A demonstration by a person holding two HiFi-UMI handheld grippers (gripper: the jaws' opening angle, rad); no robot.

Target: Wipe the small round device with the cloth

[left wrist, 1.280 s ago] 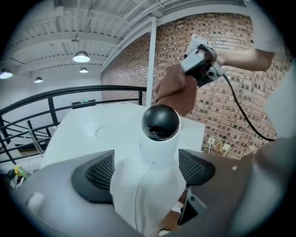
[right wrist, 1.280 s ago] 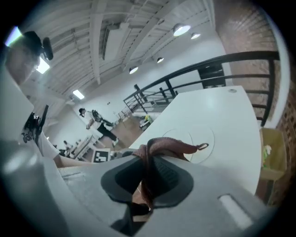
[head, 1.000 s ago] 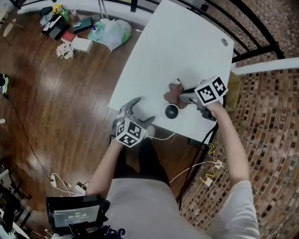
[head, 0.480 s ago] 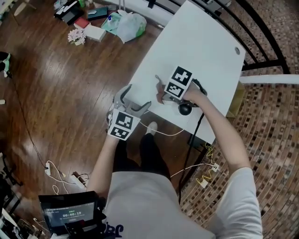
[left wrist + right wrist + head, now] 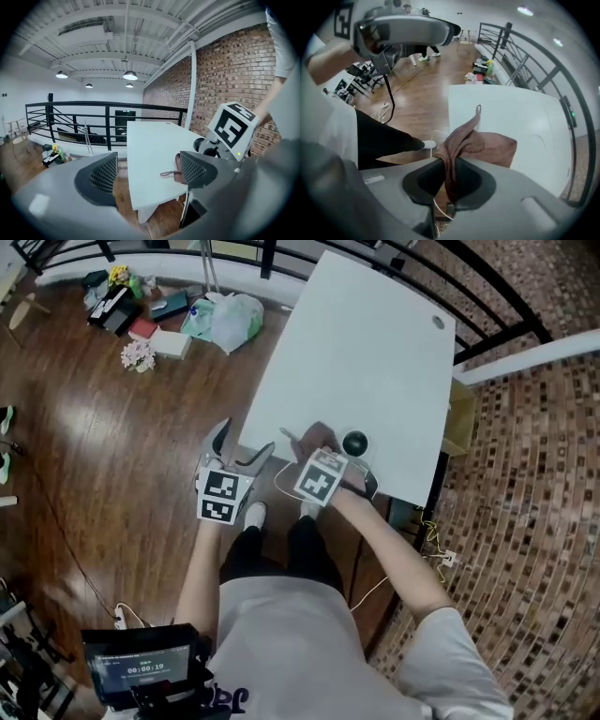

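Beside the round device (image 5: 355,442), the cloth (image 5: 483,143) is pinched in the right tool (image 5: 449,172), left tool (image 5: 147,171) spread; contact for wiping is needed next.

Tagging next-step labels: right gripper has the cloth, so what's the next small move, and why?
Probably swing the right gripper toward the small round device and lay the cloth on it. Its jaws are shut on the cloth, while the device sits bare on the table beside that gripper, with no cloth over it. The left gripper is open and empty.
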